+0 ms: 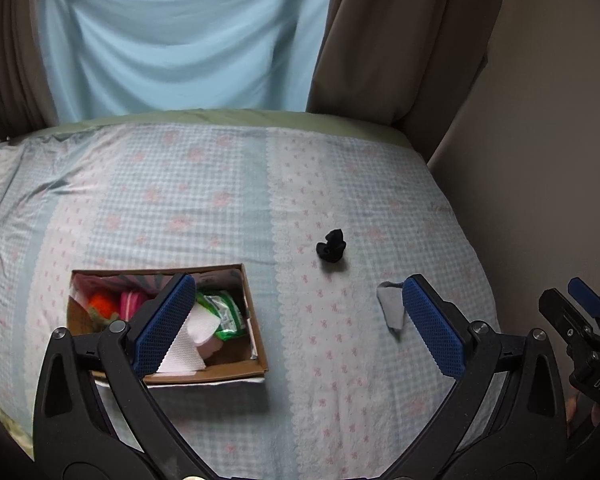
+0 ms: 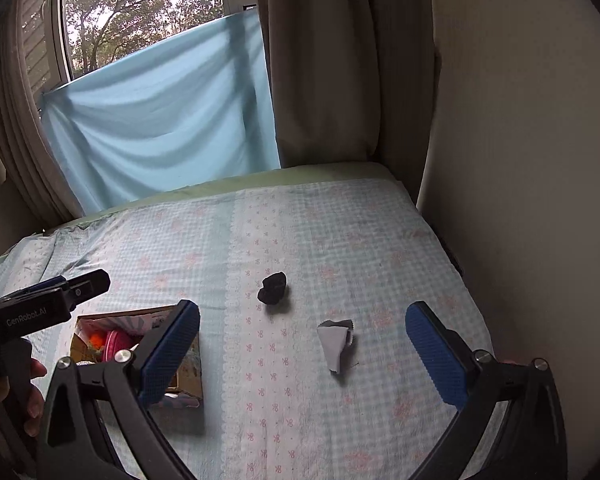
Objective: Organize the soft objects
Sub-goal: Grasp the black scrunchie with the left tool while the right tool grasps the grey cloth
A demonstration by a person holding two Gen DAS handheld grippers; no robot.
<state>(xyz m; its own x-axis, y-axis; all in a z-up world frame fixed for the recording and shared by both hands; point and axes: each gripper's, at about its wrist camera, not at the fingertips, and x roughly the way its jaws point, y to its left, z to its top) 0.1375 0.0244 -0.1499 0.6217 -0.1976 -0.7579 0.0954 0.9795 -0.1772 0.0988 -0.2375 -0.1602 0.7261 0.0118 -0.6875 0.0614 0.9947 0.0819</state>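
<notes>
A cardboard box sits on the bed, holding an orange soft item, a pink item, a green packet and white tissue. The box also shows in the right wrist view. A black crumpled soft object lies right of the box; it also shows in the right wrist view. A small grey cloth lies nearer, also in the right wrist view. My left gripper is open and empty above the bed, its left finger over the box. My right gripper is open and empty, the grey cloth between its fingers' line of sight.
The bed has a light blue checked cover with pink flowers. A blue cloth hangs over the window behind, with brown curtains beside it. A wall runs along the bed's right edge.
</notes>
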